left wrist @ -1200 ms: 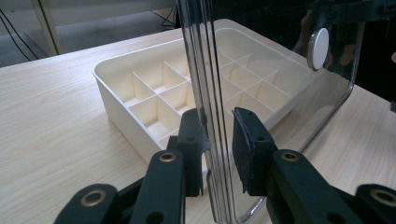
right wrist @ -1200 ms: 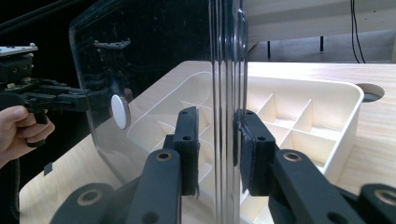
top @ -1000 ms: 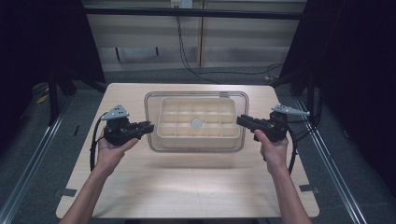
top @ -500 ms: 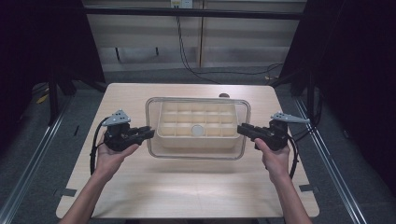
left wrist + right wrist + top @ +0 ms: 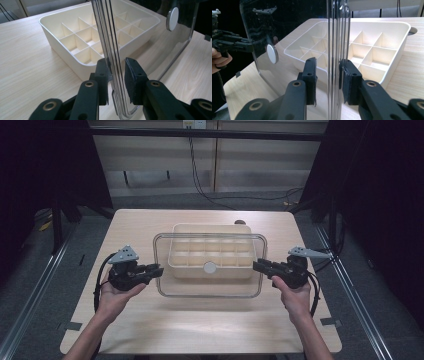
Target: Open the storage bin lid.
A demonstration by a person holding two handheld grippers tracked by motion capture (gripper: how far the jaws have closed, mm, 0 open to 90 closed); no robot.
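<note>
Both hands have drawn toward the person since the earlier frames, and the clear lid [image 5: 210, 267] held between them now reaches past the near edge of the cream tray [image 5: 212, 251] instead of lying squarely over it. At the left of the high view, the left gripper [image 5: 156, 269] points right and meets the lid's left edge, a grey three-cornered plate on top of it and a black cable looping down beside the left hand [image 5: 112, 297]. In the left gripper view its 2 black jaws are clamped on the lid's ridged rim, the pads [image 5: 131, 80] pressing the plastic from both sides. The lid sits above the wooden table [image 5: 200, 330], with a round white knob [image 5: 210, 267] at its middle, and through it show the tray's divided compartments, arranged in 2 rows in the high view. The tray rests on the table, toward its far half, with a small dark spot [image 5: 240, 222] just behind its far right corner. At the right, the right gripper [image 5: 257, 265] points left onto the lid's right edge, with the right hand [image 5: 295, 296] below it; in the right gripper view its jaws are likewise pinched tight on the rim.
</note>
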